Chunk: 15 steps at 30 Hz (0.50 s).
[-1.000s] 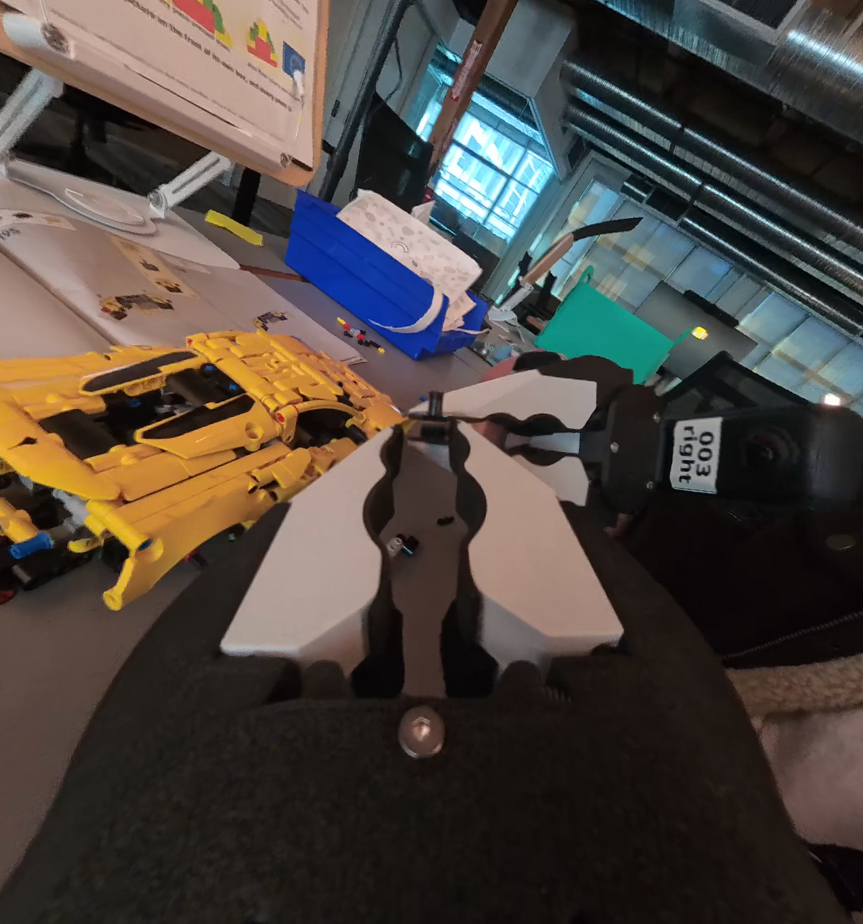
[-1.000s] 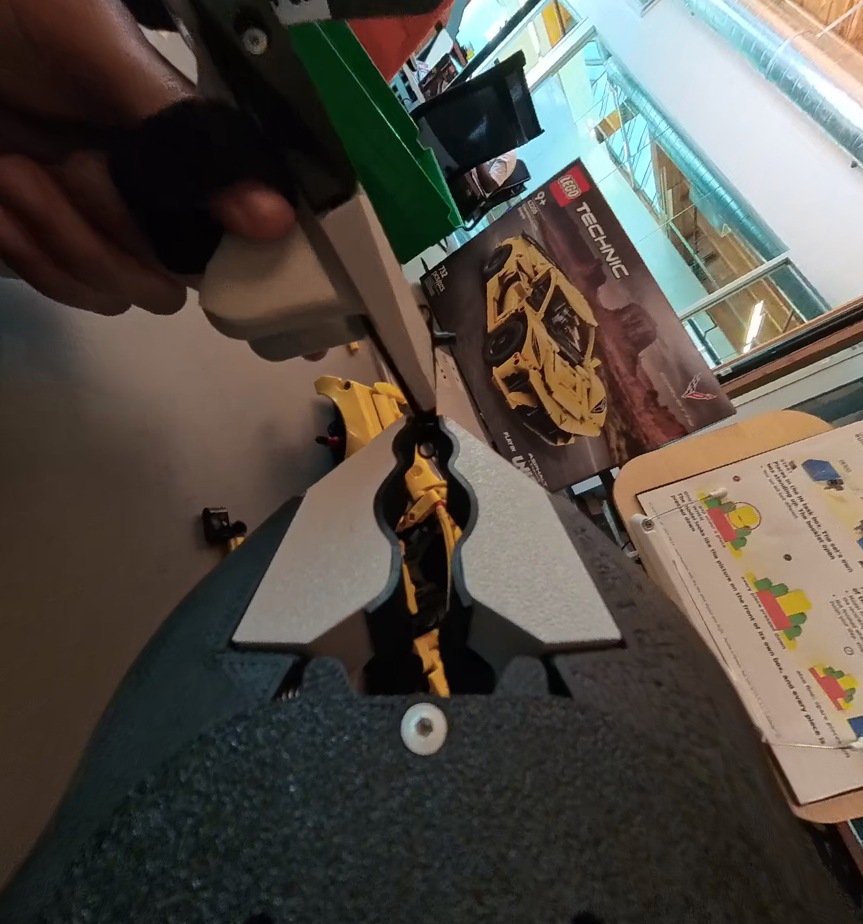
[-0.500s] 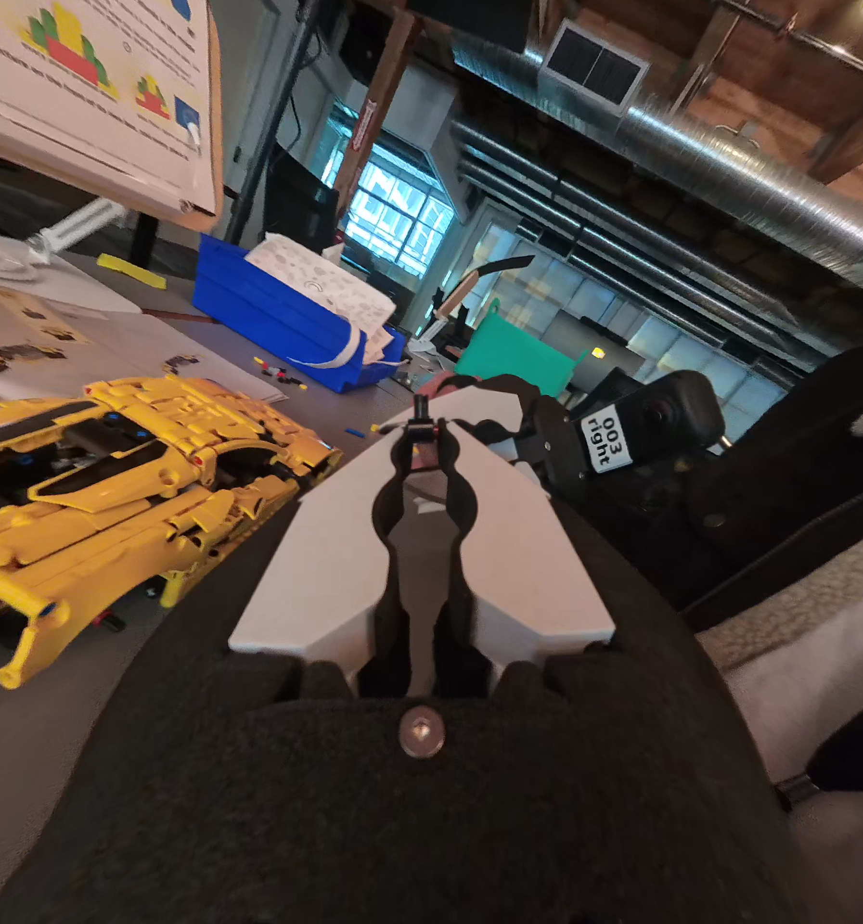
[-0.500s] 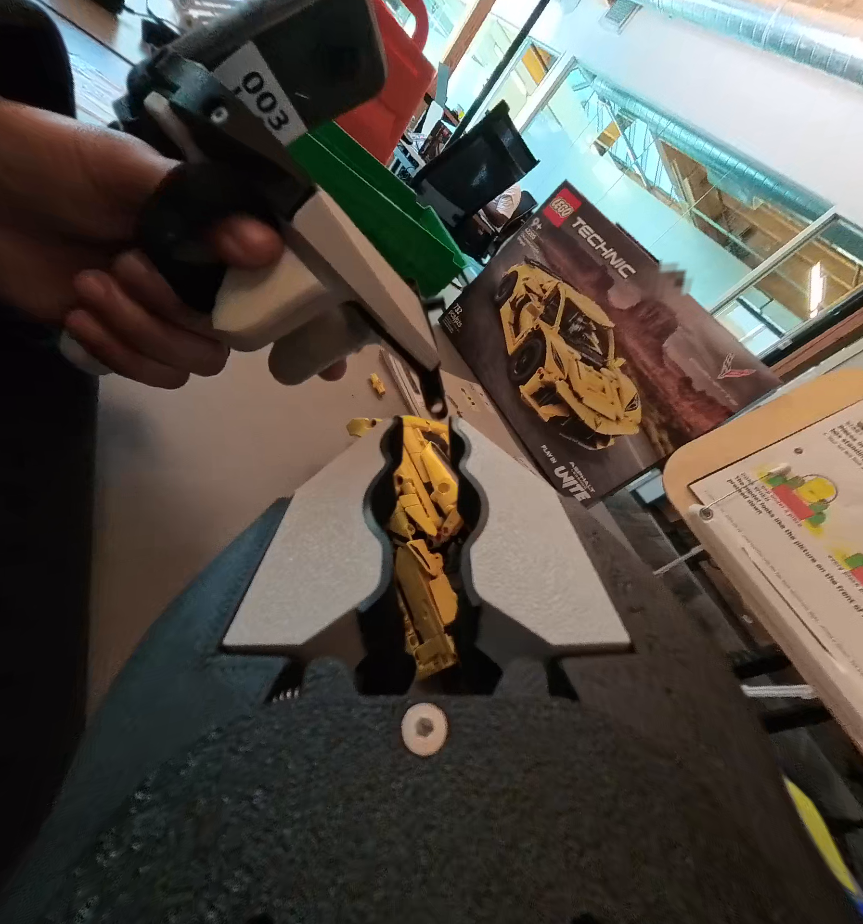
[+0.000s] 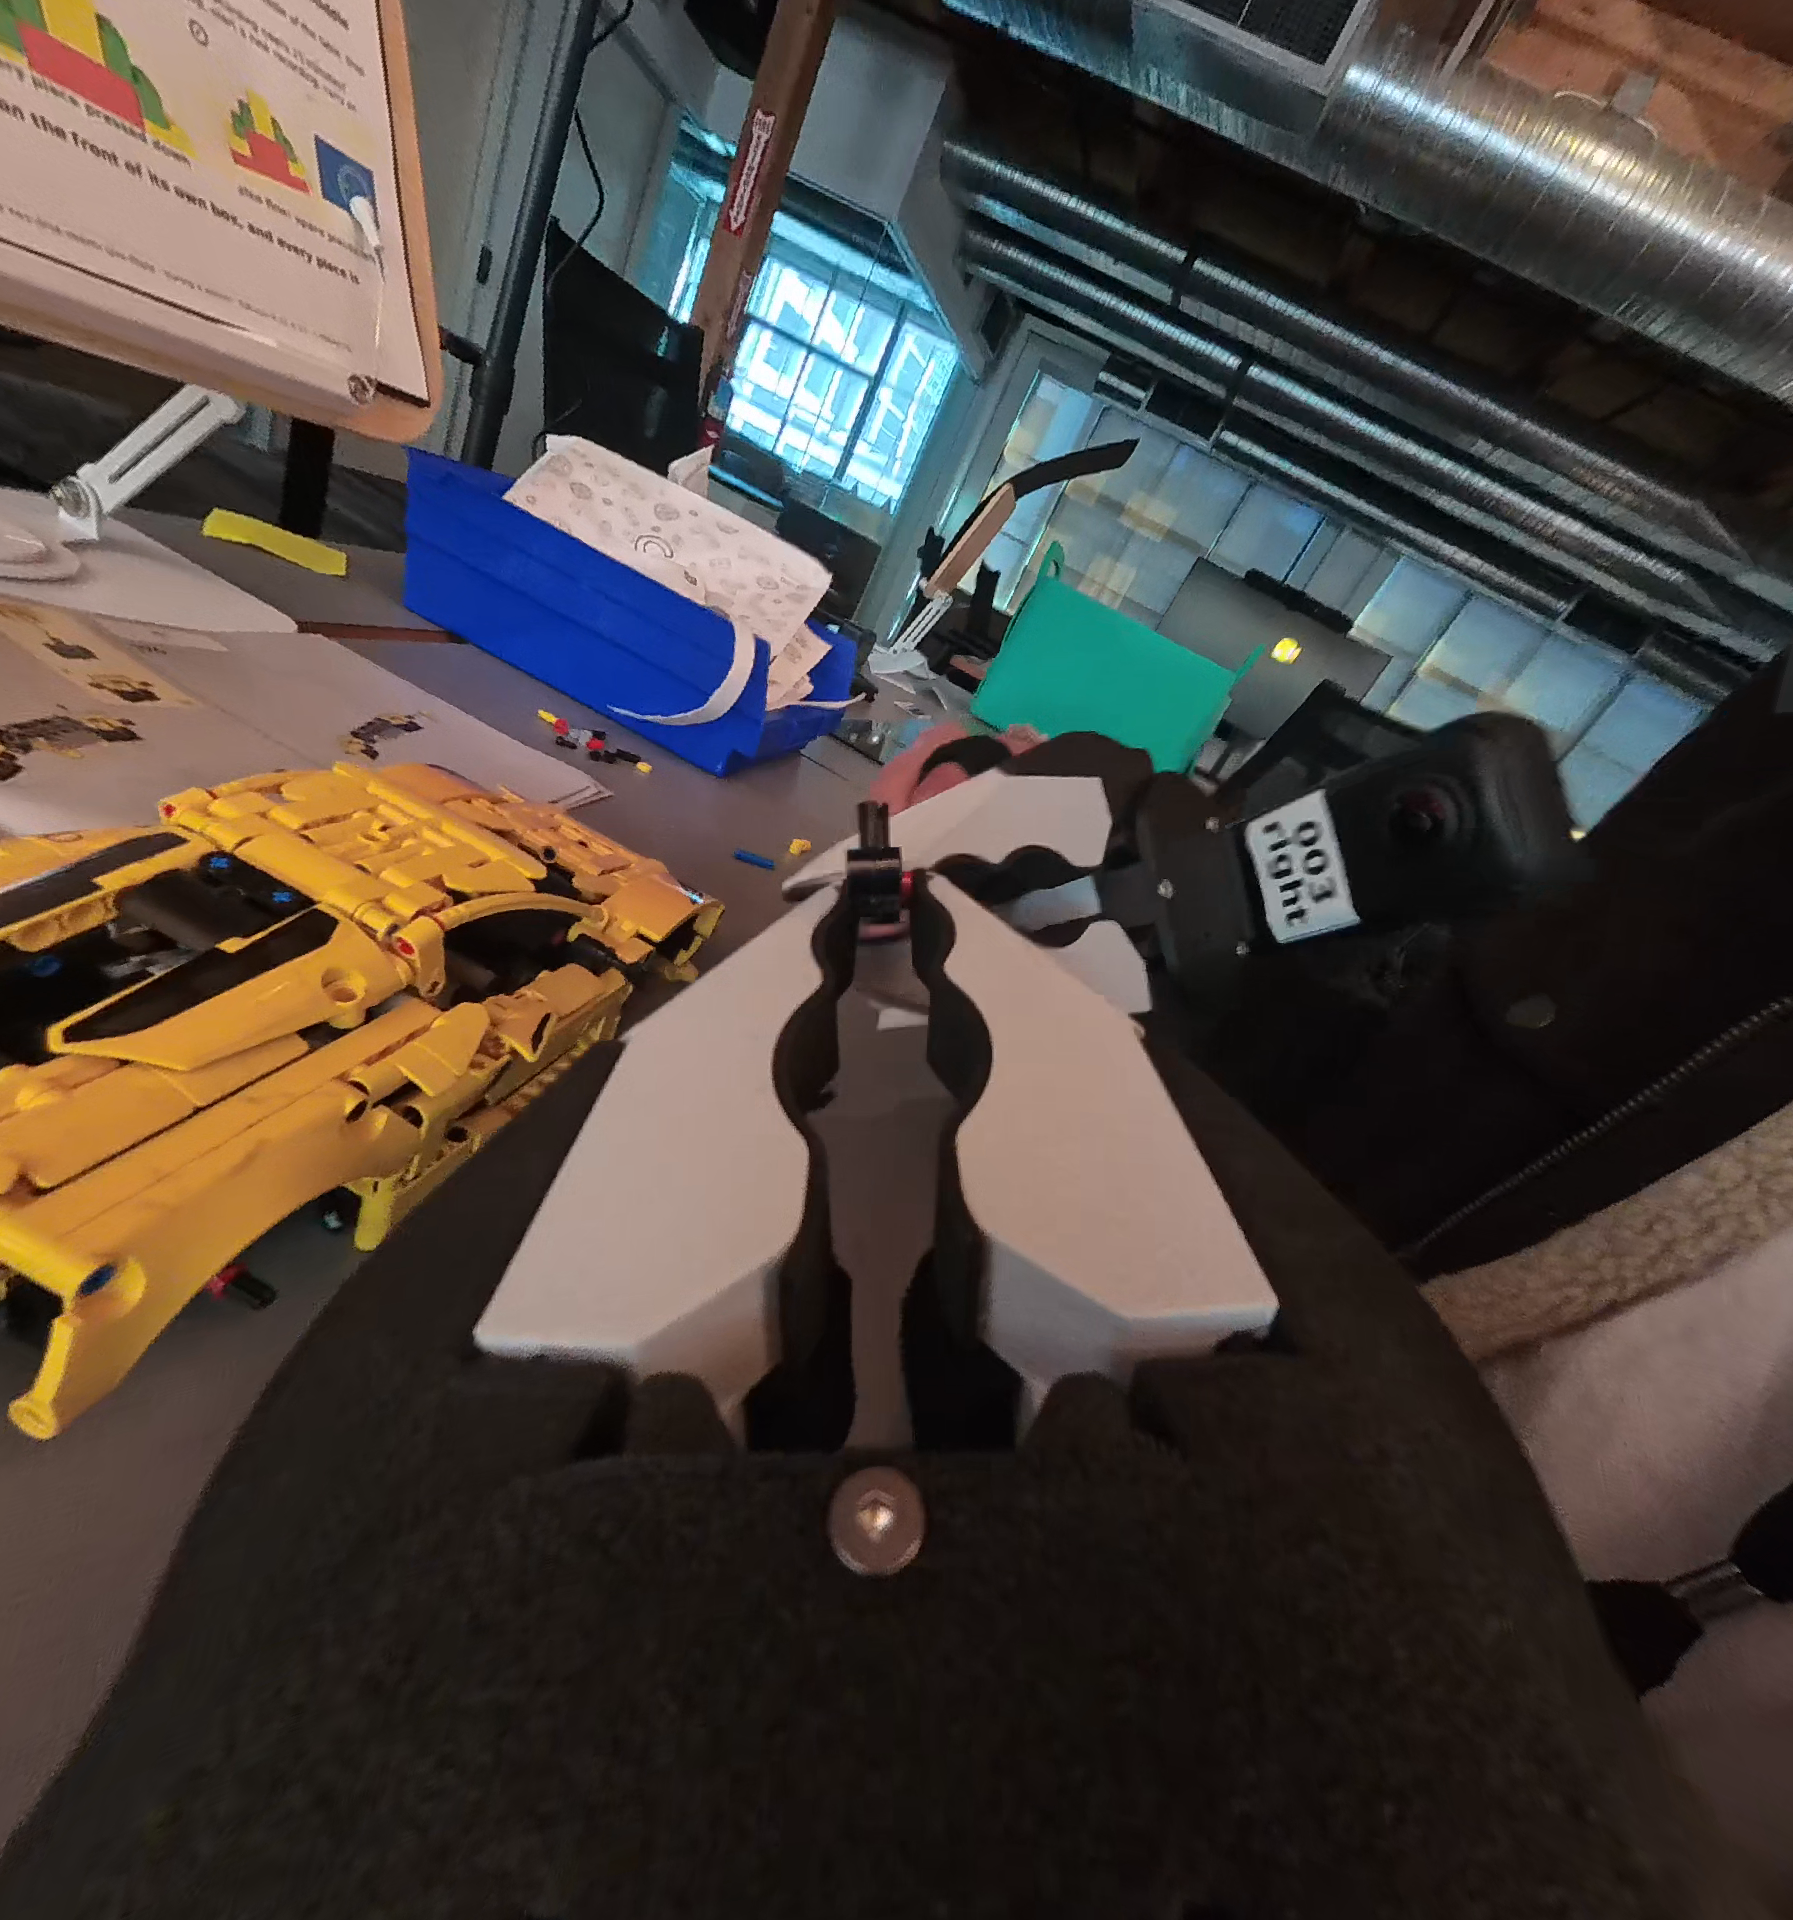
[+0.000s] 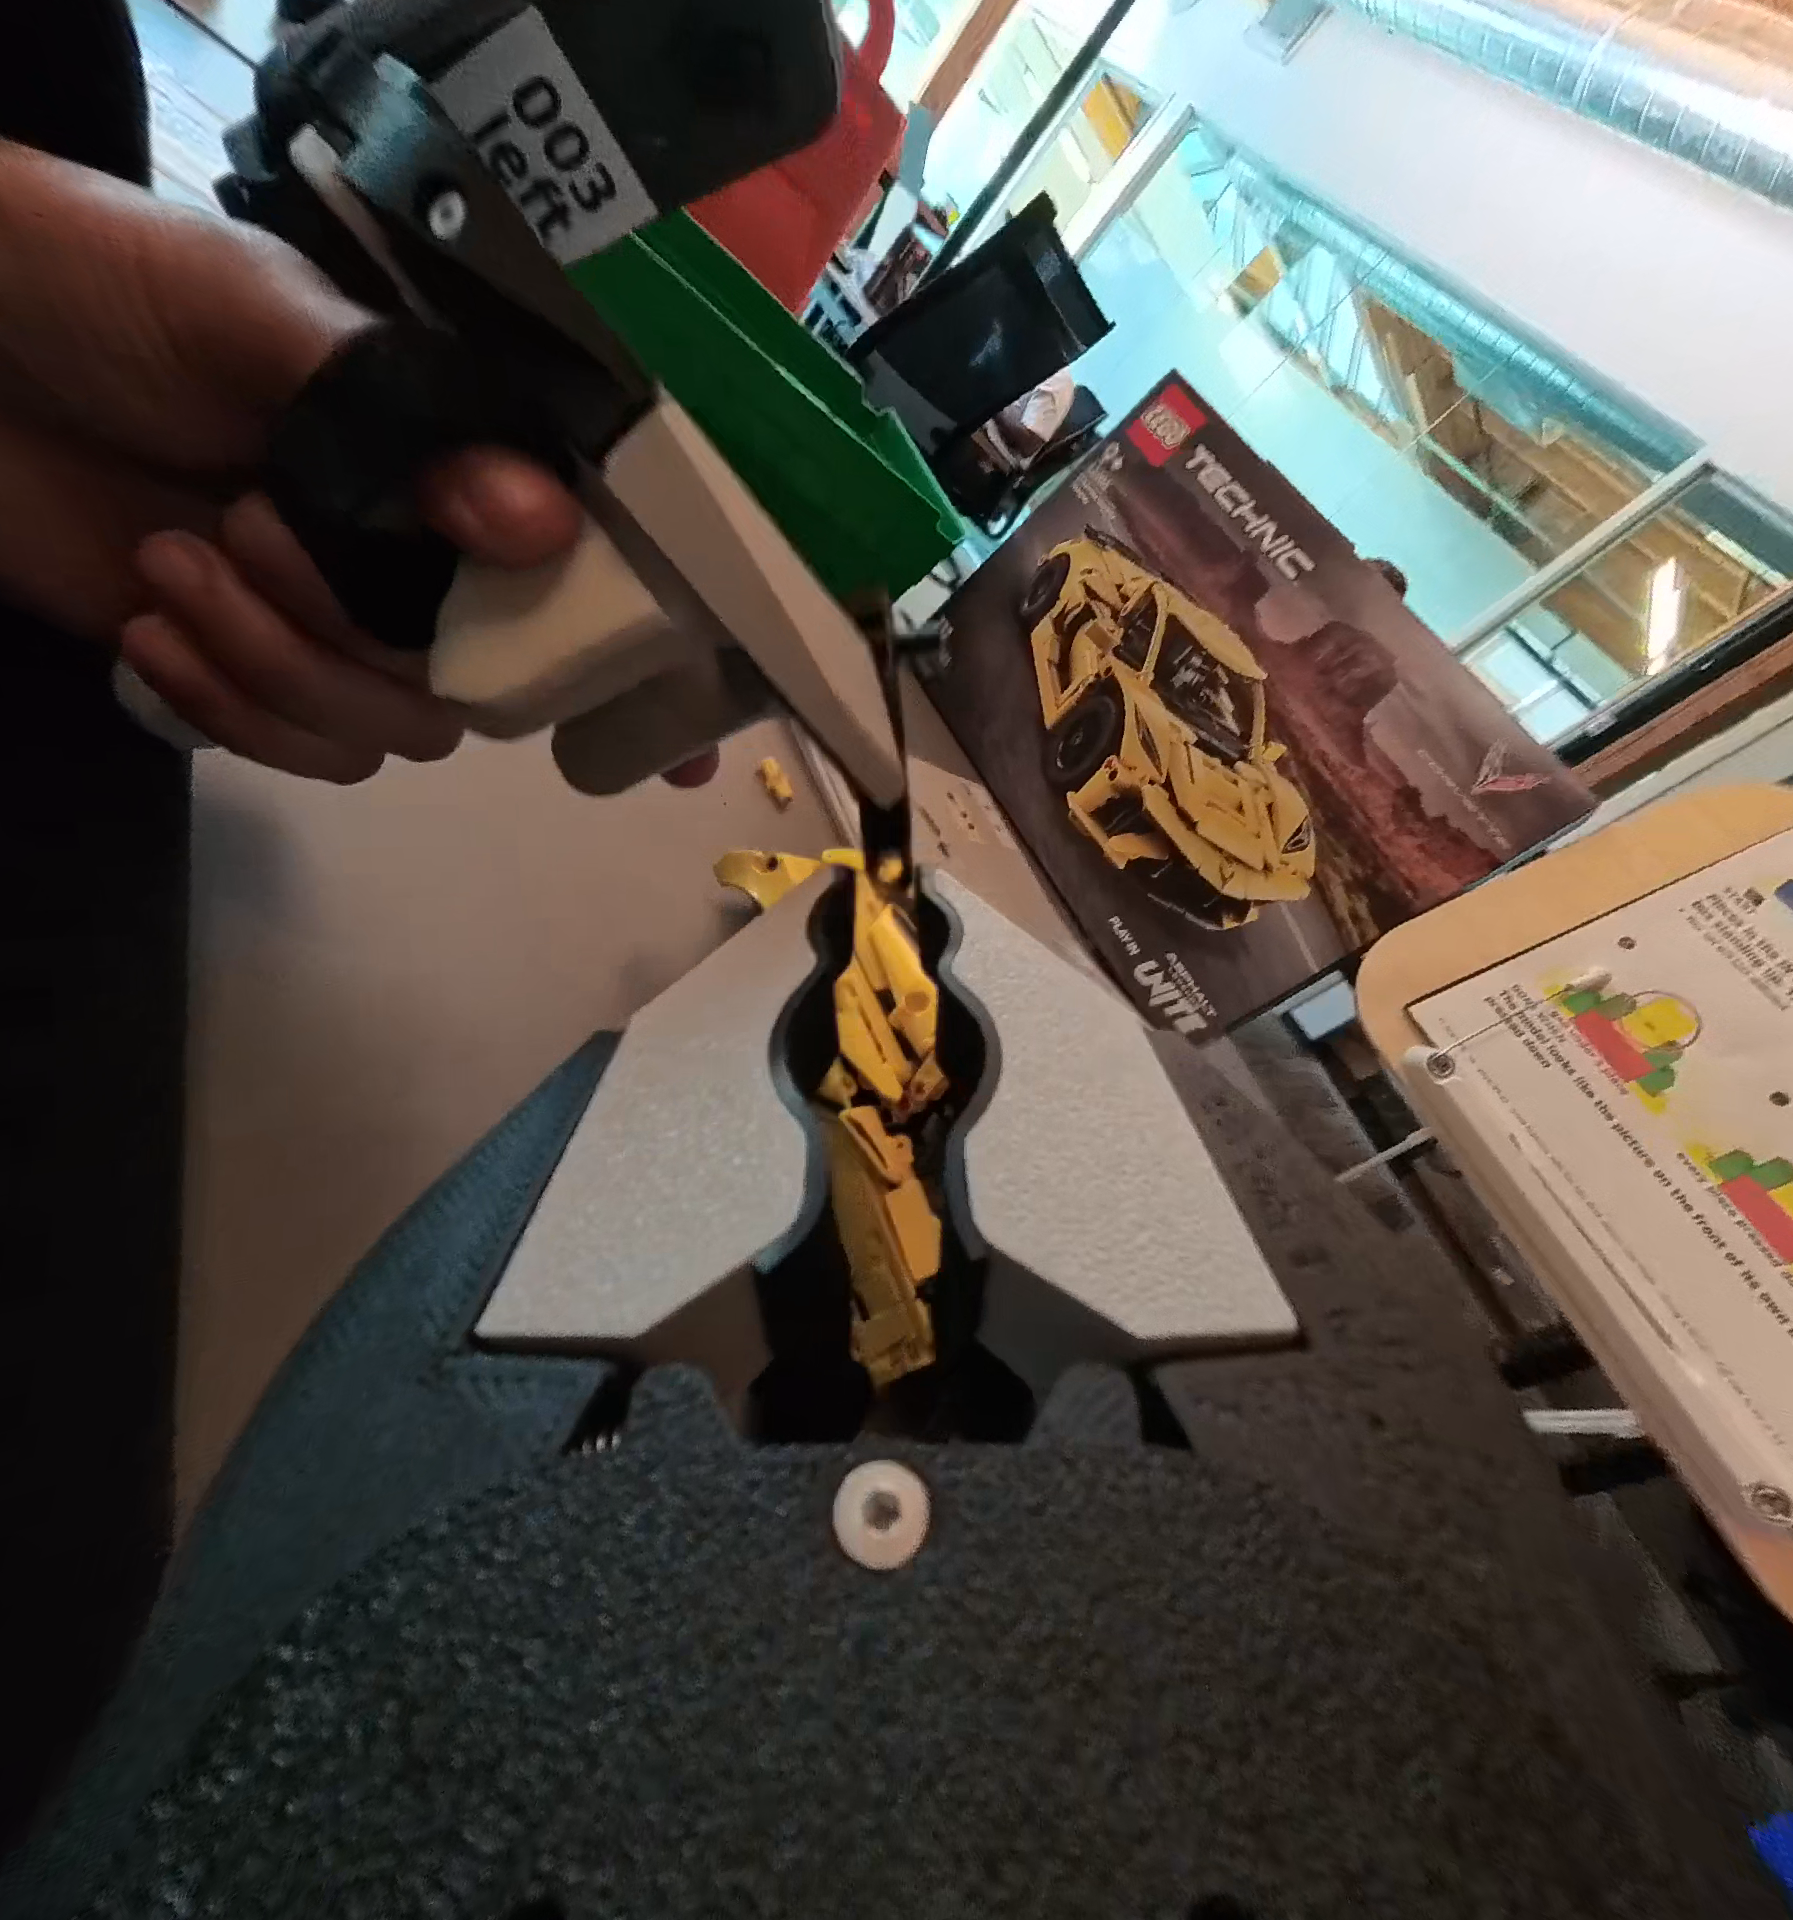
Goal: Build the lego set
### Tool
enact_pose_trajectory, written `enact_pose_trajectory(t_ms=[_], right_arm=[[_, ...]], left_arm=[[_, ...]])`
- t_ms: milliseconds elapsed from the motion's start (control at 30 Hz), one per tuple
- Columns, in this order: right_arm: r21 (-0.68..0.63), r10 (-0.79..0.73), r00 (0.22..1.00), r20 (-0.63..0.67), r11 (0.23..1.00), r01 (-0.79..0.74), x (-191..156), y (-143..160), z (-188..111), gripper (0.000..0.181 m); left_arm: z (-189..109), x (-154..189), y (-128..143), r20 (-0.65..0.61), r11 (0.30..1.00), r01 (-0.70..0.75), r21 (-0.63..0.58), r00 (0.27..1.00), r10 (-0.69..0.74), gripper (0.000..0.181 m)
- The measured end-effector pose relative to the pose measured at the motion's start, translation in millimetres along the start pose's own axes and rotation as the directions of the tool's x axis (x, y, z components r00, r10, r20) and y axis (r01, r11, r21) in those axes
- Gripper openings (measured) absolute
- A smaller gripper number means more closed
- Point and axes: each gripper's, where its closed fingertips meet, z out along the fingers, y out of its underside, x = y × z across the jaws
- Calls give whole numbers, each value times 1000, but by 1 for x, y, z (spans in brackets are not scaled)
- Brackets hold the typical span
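Two hand-held grippers met tip to tip above the grey table (image 5: pixel 61 1621). The left gripper (image 5: pixel 876 888) was clenched on a small black lego piece (image 5: pixel 874 868) with a red end, pinched at its very fingertips and standing up out of them. The right gripper (image 6: pixel 884 883) pointed in from the side, its tips just beside that piece; they stood nearly together, but whether they gripped it I cannot tell. In the right wrist view a hand (image 6: pixel 196 540) held the left gripper's handle. The yellow lego car (image 5: pixel 268 997) lay on the table to the left of the left gripper, well below and apart from the held piece. Beyond the car sat an open instruction booklet (image 5: pixel 196 696), a blue bin (image 5: pixel 559 623) and scattered loose pieces (image 5: pixel 591 738). The set's box (image 6: pixel 1235 748) stood propped behind.
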Motion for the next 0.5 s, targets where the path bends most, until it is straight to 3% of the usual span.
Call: enact_pose_trajectory(t_ms=[133, 500], right_arm=[[14, -3, 1000, -1, 1000, 3, 1, -3, -3, 5], [23, 6, 1000, 6, 1000, -7, -1, -6, -2, 5]], left_arm=[[-2, 0, -3, -40, 997, 79, 19, 996, -78, 9], [-1, -3, 0, -29, 994, 107, 6, 994, -107, 9]])
